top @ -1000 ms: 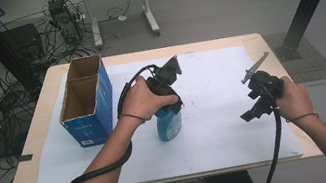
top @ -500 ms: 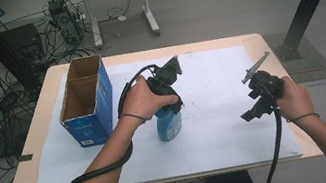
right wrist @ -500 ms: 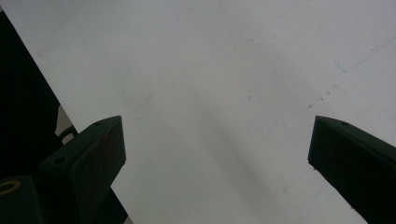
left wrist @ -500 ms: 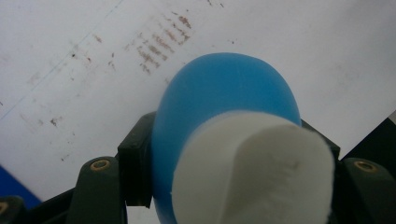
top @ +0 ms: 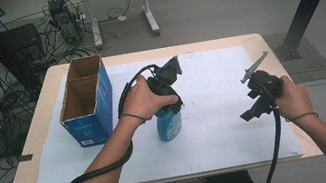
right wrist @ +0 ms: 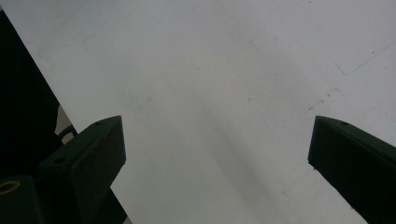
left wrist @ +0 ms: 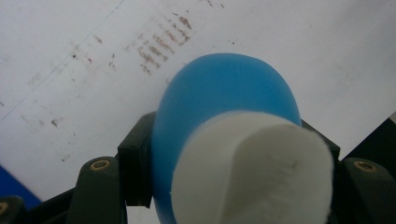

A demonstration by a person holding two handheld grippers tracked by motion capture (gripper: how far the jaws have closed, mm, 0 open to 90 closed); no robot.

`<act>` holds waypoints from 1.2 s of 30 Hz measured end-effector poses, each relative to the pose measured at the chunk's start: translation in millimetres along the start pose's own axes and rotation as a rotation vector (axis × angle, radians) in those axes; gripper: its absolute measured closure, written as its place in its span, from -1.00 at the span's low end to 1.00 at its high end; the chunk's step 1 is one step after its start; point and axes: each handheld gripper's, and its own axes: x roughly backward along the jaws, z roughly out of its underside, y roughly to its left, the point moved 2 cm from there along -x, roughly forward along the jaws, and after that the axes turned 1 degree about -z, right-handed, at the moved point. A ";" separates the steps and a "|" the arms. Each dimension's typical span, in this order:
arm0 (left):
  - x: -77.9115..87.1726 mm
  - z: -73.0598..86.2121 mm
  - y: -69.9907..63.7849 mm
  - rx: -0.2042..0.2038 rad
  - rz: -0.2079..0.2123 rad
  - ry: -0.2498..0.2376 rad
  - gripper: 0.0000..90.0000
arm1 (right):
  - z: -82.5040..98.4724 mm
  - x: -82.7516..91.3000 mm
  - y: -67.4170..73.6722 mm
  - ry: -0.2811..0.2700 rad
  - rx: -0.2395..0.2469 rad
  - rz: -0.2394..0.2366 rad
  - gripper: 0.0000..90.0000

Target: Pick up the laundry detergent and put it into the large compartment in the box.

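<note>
White paper is covering the tabletop (top: 221, 147); the left tool (left wrist: 224, 154) is clenching an upright blue bottle (top: 168, 123), the right tool (right wrist: 215, 140) idling released. Next: carrying it toward the cardboard box (top: 87, 127) at nine o'clock.

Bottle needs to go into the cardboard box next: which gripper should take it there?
Left. The left gripper is already shut on the blue bottle, right beside the box; the right gripper hangs open, empty, farther away.

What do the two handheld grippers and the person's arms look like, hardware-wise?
Both the left gripper and the right gripper are black, each with two blocky dark jaws; brass-coloured screw heads show in the left gripper view. A thick black cable trails from the left, a thinner one from the right. Each carries a grey three-cornered plate. Forearms are unsleeved, with a thin band on each wrist.
</note>
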 end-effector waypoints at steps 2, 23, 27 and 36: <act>0.1 0.1 0.2 0.001 0.000 0.000 -0.18 | -0.3 -0.2 0.0 -0.003 -0.003 -0.001 -0.91; 0.3 1.2 -0.6 -0.001 -0.004 -0.004 -0.18 | -0.4 -0.8 0.7 -0.002 -0.001 -0.003 -0.91; 0.1 1.0 -1.1 0.000 -0.006 -0.004 -0.18 | 0.6 0.7 0.5 -0.004 0.000 0.000 -0.91; 0.1 1.0 -0.9 0.001 -0.007 -0.006 -0.18 | 1.3 1.4 0.0 -0.005 0.000 0.004 -0.91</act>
